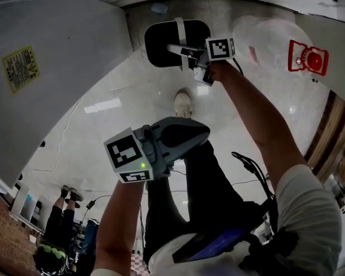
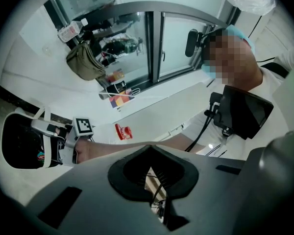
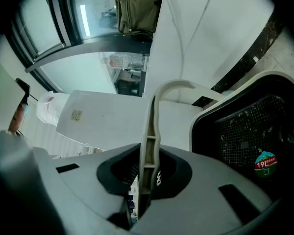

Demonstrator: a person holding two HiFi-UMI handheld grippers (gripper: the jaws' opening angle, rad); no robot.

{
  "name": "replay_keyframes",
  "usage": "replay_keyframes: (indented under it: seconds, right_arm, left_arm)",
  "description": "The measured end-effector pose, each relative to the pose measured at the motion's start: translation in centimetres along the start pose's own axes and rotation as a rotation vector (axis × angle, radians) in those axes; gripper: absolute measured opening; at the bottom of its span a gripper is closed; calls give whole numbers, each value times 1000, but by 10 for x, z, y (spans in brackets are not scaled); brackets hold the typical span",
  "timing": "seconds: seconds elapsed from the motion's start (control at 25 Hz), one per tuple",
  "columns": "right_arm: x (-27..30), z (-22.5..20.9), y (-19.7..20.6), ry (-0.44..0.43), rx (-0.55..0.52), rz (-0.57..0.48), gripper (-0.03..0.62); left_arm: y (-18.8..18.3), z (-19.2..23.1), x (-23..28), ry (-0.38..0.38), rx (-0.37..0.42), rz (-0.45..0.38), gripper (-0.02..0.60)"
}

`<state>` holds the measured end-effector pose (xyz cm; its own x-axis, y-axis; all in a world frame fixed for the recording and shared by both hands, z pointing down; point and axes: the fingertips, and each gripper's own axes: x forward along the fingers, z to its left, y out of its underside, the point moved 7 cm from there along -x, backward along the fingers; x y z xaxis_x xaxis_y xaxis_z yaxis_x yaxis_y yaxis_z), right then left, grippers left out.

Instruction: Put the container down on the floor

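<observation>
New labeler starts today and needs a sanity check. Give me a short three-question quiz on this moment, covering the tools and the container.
1. True or false: the right tool is clamped on the white handle.
2. What is between the jaws of the left tool? A) a red bottle B) nothing C) a cable
3. Fill in: the inside of the container is ____ in colour.

Key: 1 true; 2 B; 3 black.
</observation>
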<state>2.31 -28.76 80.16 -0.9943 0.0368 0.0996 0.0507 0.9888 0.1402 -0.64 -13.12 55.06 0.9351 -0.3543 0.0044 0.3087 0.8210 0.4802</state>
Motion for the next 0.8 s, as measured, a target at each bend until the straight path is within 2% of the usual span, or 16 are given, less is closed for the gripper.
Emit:
replay_keyframes:
  seconds: [0.08, 0.2, 0.32, 0.4, 0.44, 0.6, 0.8]
  right_arm:
    - [3, 4, -3, -39, 2, 0, 25]
    - [1, -2, -3, -2, -6, 12, 26]
    - [2, -2, -2, -14, -4, 16, 32]
    - [1, -5, 1, 0, 0, 31, 128]
    - [1, -6, 2, 2, 2, 37, 144]
    - [-1, -3, 4, -35, 13, 34, 163]
    - [-12, -2, 7, 8, 14, 46, 206]
  left_arm:
    - [-2, 2, 1, 4, -1, 3, 9]
    - [-3, 4, 1, 9, -3, 6, 9]
    - [-3, 6, 2, 16, -4, 4, 9]
    - [-2, 6, 3, 20, -8, 3, 9]
    - [-1, 6, 3, 22, -11, 3, 9]
    - [0, 7, 5, 30, -18, 7, 9]
    - [-1, 4, 5, 35, -17, 15, 9]
